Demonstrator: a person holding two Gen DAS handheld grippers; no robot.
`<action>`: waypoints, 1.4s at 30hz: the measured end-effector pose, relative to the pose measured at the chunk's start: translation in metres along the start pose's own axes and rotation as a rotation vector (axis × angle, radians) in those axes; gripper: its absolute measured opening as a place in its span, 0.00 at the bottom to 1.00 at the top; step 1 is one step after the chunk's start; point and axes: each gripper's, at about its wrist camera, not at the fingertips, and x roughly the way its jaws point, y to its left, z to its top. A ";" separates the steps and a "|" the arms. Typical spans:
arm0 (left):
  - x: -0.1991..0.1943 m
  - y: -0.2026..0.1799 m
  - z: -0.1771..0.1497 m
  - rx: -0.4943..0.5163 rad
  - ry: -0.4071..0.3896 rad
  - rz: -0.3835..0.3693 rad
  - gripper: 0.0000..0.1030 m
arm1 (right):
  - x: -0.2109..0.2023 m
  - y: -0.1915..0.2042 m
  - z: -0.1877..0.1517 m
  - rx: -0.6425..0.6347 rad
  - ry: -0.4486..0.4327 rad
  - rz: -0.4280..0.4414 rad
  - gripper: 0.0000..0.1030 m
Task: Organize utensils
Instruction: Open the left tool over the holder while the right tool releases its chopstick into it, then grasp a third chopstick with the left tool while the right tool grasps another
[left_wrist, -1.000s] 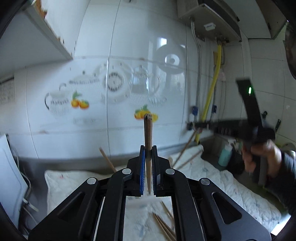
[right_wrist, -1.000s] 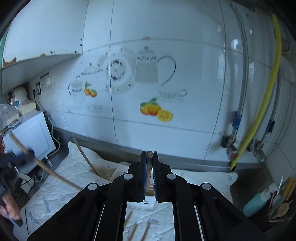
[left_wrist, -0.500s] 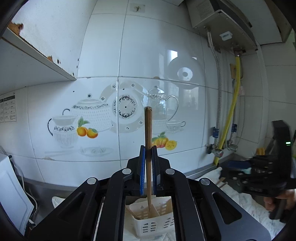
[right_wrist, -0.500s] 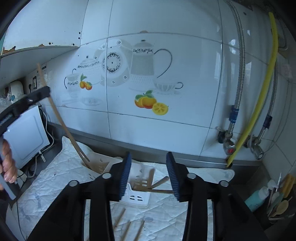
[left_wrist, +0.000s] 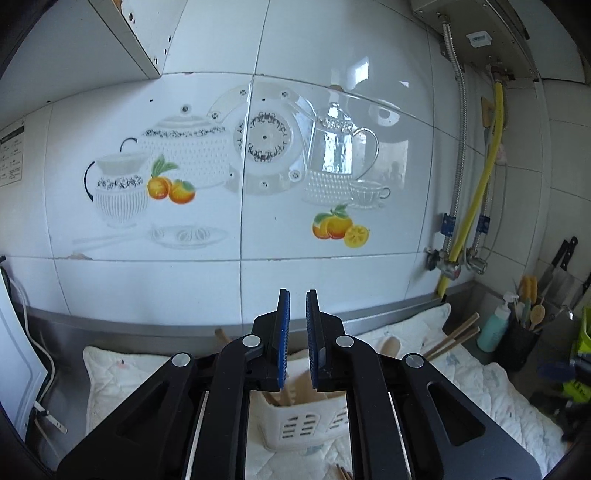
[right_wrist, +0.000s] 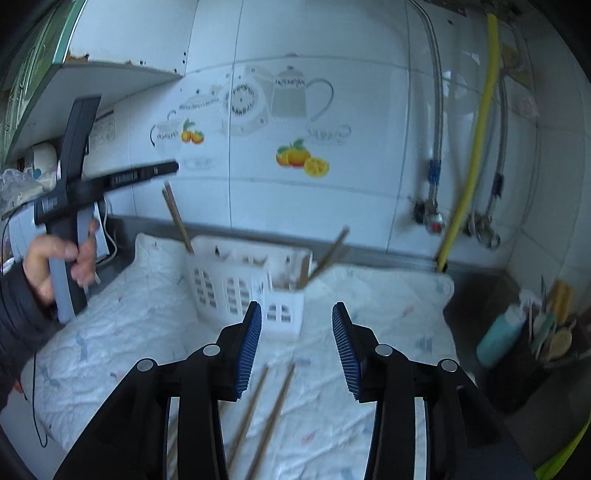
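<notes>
Above, the left gripper, jaws slightly parted and empty, over the white basket; right gripper open above loose chopsticks.

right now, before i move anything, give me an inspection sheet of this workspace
surface: white quilted cloth, rumpled, covering the counter
job's things: white slotted plastic basket holds upright wooden chopsticks; loose wooden chopsticks lie on the cloth
clutter: teal plastic bottle and dark utensil holder at the right
grippers: left gripper jaws a narrow gap apart, empty; right gripper jaws have just been opening, nothing between them
cables: white cable hanging at the left edge
surroundings: glossy white tiled wall with teapot print, yellow hose
</notes>
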 end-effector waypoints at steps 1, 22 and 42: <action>-0.003 -0.001 -0.002 0.002 0.005 -0.004 0.09 | 0.001 0.003 -0.014 0.001 0.029 0.001 0.37; -0.102 -0.019 -0.126 -0.027 0.196 -0.002 0.37 | 0.018 0.030 -0.164 0.179 0.268 0.058 0.15; -0.081 -0.077 -0.259 -0.029 0.535 -0.064 0.36 | 0.029 0.029 -0.174 0.199 0.287 0.026 0.07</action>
